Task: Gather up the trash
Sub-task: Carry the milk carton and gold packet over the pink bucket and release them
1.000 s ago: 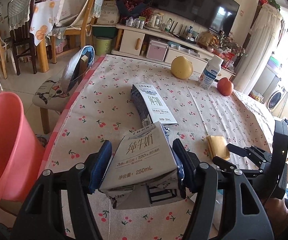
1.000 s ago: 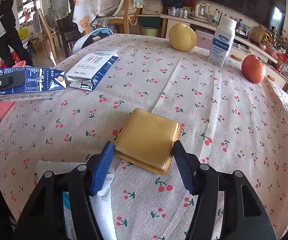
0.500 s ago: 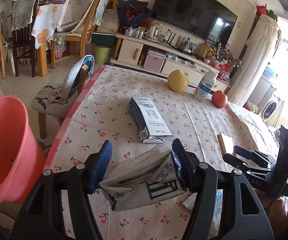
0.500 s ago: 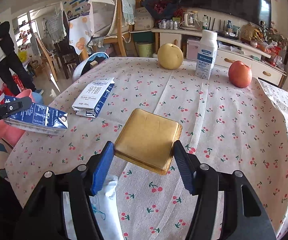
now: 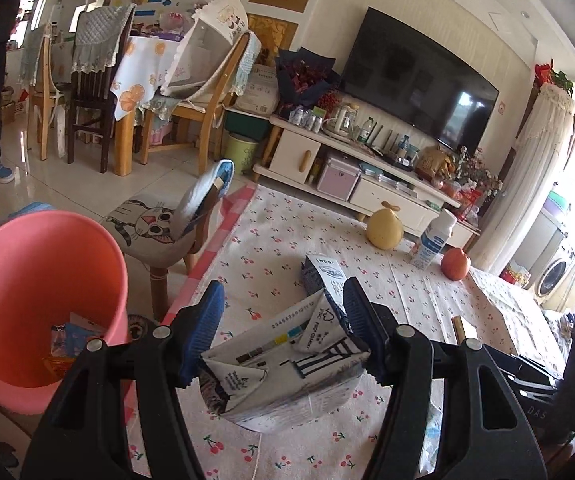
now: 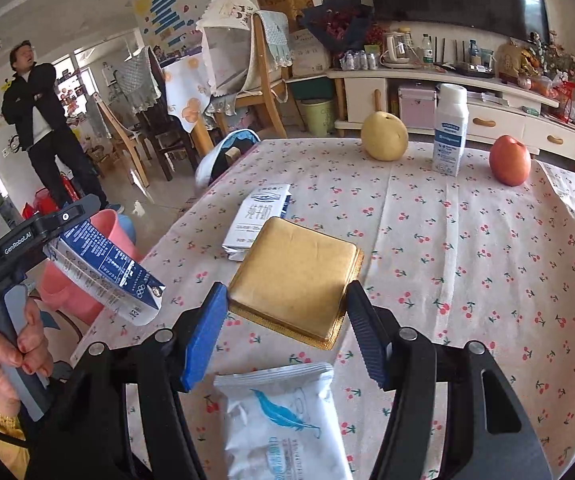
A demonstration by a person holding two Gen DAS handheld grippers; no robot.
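Observation:
My left gripper [image 5: 283, 308] is shut on a crumpled blue-and-white milk carton [image 5: 287, 368], held tilted above the table's left edge. The pink bucket [image 5: 27, 280] stands on the floor just to its left, with some trash inside. My right gripper [image 6: 287, 304] is shut on a flat gold box [image 6: 295, 280], lifted off the cherry-print tablecloth [image 6: 467, 264]. A second flattened milk carton [image 6: 259, 216] lies on the cloth beyond the box. A white packet with a blue feather [image 6: 283, 416] lies under the right gripper. In the right wrist view the held carton [image 6: 107, 276] hangs near the bucket [image 6: 103, 232].
A yellow pear [image 6: 383, 136], a white bottle [image 6: 449, 132] and a red apple [image 6: 509, 160] stand along the table's far edge. A cat-print chair [image 5: 155, 224] sits beside the bucket. A person [image 6: 43, 120] stands at the far left. A TV cabinet [image 5: 367, 176] lies behind.
Both grippers have risen, each carrying its load off the table. The left one has swung left toward the pink bucket, and its carton has tipped over.

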